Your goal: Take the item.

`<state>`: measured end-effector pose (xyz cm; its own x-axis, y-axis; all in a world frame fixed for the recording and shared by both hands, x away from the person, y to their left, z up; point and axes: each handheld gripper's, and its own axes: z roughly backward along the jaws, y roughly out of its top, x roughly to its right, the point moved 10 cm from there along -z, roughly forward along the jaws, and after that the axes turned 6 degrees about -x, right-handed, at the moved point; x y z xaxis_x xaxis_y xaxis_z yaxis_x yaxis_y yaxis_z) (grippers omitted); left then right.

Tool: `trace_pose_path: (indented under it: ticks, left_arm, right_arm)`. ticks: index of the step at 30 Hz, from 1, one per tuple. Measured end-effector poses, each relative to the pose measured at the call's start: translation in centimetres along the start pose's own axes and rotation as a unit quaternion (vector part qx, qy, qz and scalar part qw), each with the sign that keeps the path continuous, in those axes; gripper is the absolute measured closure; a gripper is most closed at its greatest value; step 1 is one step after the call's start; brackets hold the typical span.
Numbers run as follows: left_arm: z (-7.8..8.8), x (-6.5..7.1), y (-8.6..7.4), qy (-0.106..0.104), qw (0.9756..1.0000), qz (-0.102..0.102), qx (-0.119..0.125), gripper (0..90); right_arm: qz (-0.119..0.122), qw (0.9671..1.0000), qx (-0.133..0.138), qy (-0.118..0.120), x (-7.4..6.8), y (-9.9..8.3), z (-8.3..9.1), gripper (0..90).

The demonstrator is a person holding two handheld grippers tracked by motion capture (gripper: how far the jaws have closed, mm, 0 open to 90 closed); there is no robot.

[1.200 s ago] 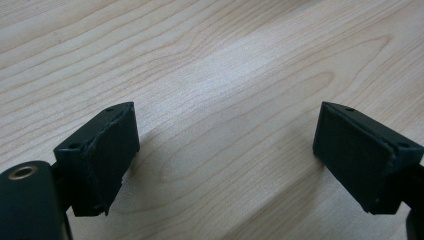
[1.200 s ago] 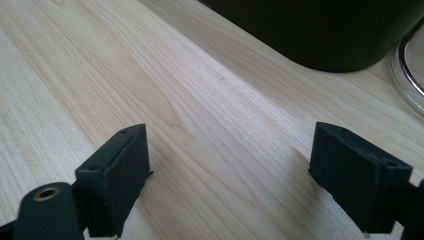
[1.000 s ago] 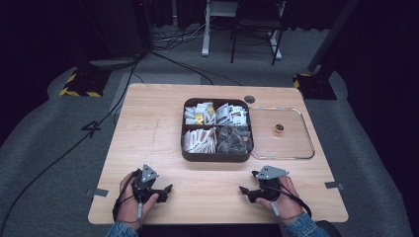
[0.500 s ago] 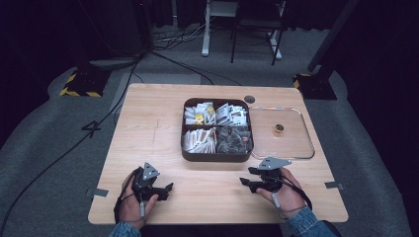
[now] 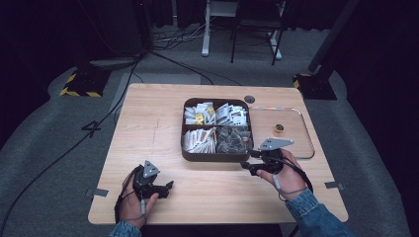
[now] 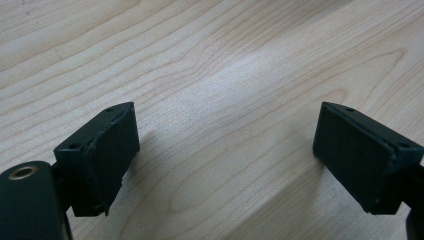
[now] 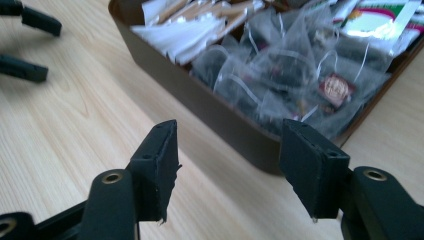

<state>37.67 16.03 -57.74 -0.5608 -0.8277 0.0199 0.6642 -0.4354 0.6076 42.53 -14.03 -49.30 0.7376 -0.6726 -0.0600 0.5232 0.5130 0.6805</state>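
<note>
A dark brown compartment box (image 5: 217, 158) sits mid-table, holding white paper packets (image 5: 199, 140) and clear mesh tea sachets (image 5: 233, 138). My right gripper (image 5: 247, 160) hovers off the table just in front of the box's near right corner. In the right gripper view it (image 7: 230, 165) points at the box wall (image 7: 200, 105) and the sachets (image 7: 280, 75). It is open with nothing between its fingers, and its jaws have just been opening a little after narrowing. My left gripper (image 5: 168, 186) rests near the table's front left, open (image 6: 225, 150) over bare wood.
A clear shallow tray (image 5: 301, 148) lies to the right of the box, with a small gold object (image 5: 279, 128) in it. The wooden table (image 5: 148, 123) spreads to the left of the box. In the right gripper view the left gripper (image 7: 37, 45) appears at the top left.
My right gripper has lifted off the table and moved up toward the box's near right corner. The left hand has stayed put.
</note>
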Motion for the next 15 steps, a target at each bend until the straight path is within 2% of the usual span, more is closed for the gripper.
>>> trace_pose_path:
  ticks: [5, 10, 15]
  left_arm:
    - [0.0, 0.0, 0.0, 0.000, 1.0000, 0.000, 0.000, 11.7]
    - [0.0, -0.1, 0.0, 0.000, 1.0000, 0.000, 0.000, 11.7]
    - [0.0, -0.1, 0.0, 0.000, 1.0000, 0.000, 0.000, 11.7]
  right_arm:
    - [-0.013, 0.9996, 0.019, 0.013, 0.6, 2.6, 0.0, 43.0]
    - [-0.013, 0.9995, 0.028, 0.009, 1.3, 4.5, -0.2, 43.1]
    - [-0.029, 0.9990, 0.030, 0.011, 2.3, 6.4, -0.8, 44.4]
